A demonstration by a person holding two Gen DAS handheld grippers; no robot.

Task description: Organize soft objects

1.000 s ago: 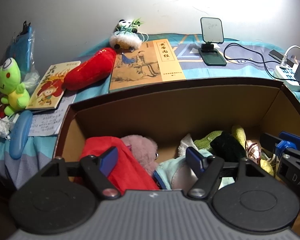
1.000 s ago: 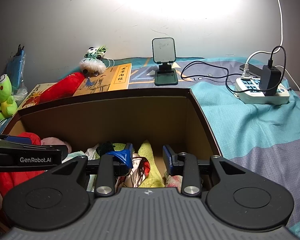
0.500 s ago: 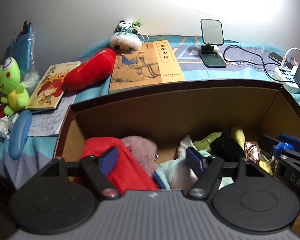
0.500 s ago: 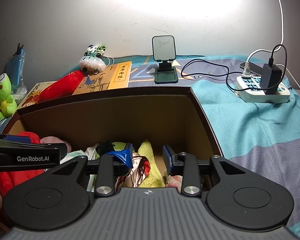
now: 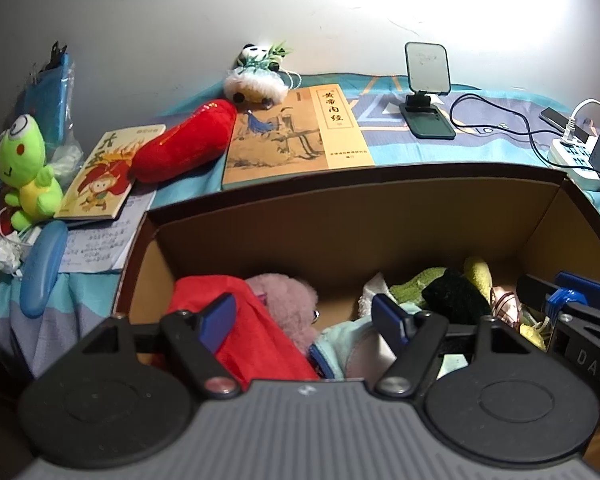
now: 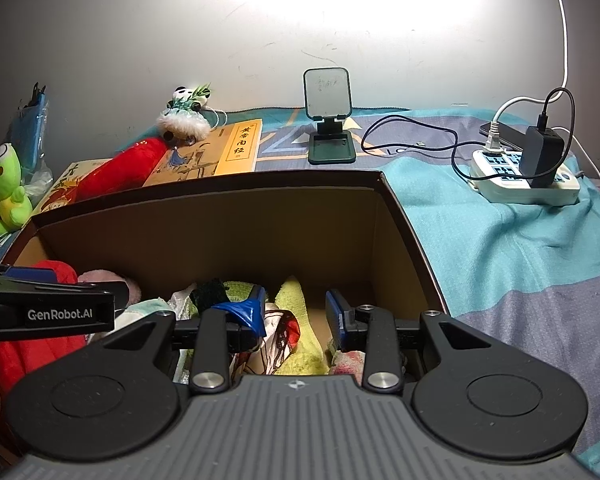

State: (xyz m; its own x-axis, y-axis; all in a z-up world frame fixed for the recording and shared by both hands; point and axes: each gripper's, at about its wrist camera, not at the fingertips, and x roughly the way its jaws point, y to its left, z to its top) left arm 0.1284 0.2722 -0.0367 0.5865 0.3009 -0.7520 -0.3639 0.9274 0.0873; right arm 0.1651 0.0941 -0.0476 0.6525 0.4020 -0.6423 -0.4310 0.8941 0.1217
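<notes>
Box: an open cardboard box (image 5: 352, 216) fills the lower middle of both views, standing on a bed cover in blue and teal (image 6: 500, 248).
Soft things inside: along the floor of the box lie a red plush (image 5: 260, 328) at lower left, a pink fluffy toy (image 5: 288, 300) just beside it, a pale teal soft piece (image 5: 340, 340) at centre, and a green and black bundle (image 5: 440, 288) toward the right.
Right-hand end: in the right wrist view a yellow-green towel (image 6: 300, 320) lies at the bottom of the box with a printed cloth (image 6: 280, 332) touching its left side.
Left gripper: the left gripper (image 5: 304, 320) hangs over the box with its jaws wide apart; the red plush and the pink toy sit below and between the blue pads, and it looks empty-handed.
Right gripper: the right gripper (image 6: 296, 312) points down into the right end of the box, jaws partly apart, the towel and printed cloth showing in the gap; whether the pads press on them cannot be told.
Outside the box: a red chilli-shaped plush (image 5: 184, 144) lies at upper left against a yellow book (image 5: 296, 136), with a small panda toy (image 5: 256, 76) behind it near the wall.
Far left: a green frog plush (image 5: 24, 168) sits upright at the left edge, next to a picture book (image 5: 104, 176).
Upper right: a phone stand (image 6: 328, 120) stands by the wall, and a power strip (image 6: 524, 180) with a charger plugged in lies near it on the cover.
</notes>
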